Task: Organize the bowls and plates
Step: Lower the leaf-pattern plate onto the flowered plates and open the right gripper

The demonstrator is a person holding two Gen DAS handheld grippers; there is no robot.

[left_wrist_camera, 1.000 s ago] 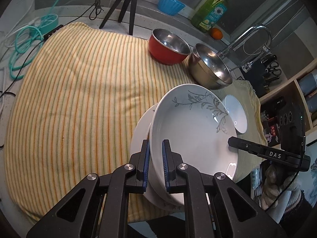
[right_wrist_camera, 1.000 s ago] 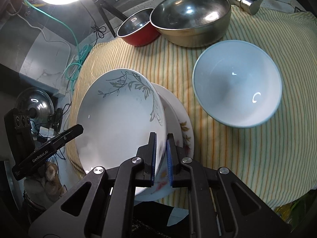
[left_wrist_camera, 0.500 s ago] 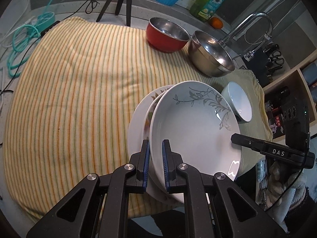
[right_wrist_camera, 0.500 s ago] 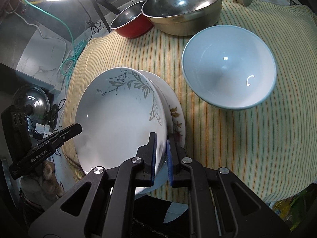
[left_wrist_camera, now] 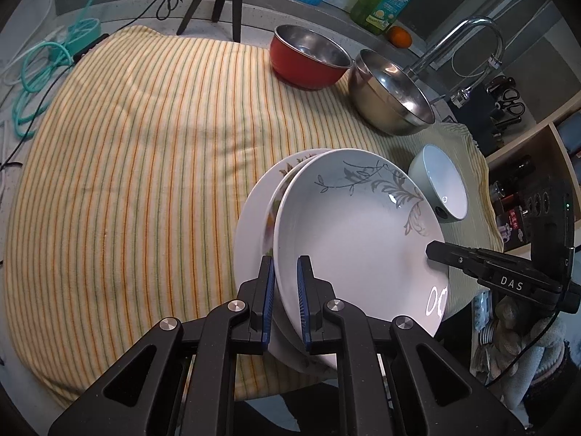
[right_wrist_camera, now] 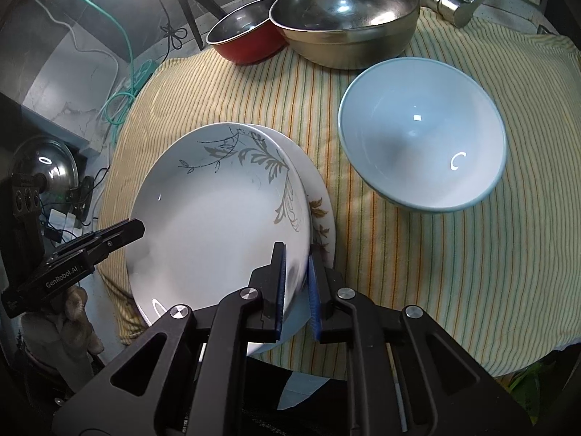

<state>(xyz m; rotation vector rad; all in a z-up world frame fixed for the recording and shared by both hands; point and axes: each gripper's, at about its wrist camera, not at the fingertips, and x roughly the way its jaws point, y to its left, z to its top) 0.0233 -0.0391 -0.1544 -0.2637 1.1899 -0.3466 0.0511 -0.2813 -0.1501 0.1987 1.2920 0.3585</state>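
Progress: looks abt halfway. The grey-leaf plate (left_wrist_camera: 356, 232) sits on top of the floral plate (left_wrist_camera: 254, 225) at the near edge of the worktop, on the striped cloth (left_wrist_camera: 138, 152), so a plate stack of two is formed; top plate appears tilted and shifted off-centre from the one under it, prob not fully settled yet. Bowls not grouped: pale blue bowl (right_wrist_camera: 421, 152) alone just beside the plates, steel bowl (right_wrist_camera: 345, 18) and red bowl (right_wrist_camera: 243, 36) touching or nearly so at the far side of the cloth, none nested. Left to do, by my read: let go of the plate, straighten the stack, then nest/line up the 3 bowls.

Fingers:
- Left gripper (left_wrist_camera: 285, 301): fingers nearly pressed together, pinching the near rim of the grey-leaf plate, blue pads either side of the rim. Holds the plate's weight on that side.
- Right gripper (right_wrist_camera: 296, 287): on the opposite rim of the same plate; its jaws are opening right now. Rim is between them, inner pad close to the plate face, a small gap shows at the outer pad, so the grip looks released.

Other stuff in view but not part of the job: soap bottle (left_wrist_camera: 385, 0), tap (left_wrist_camera: 468, 36).
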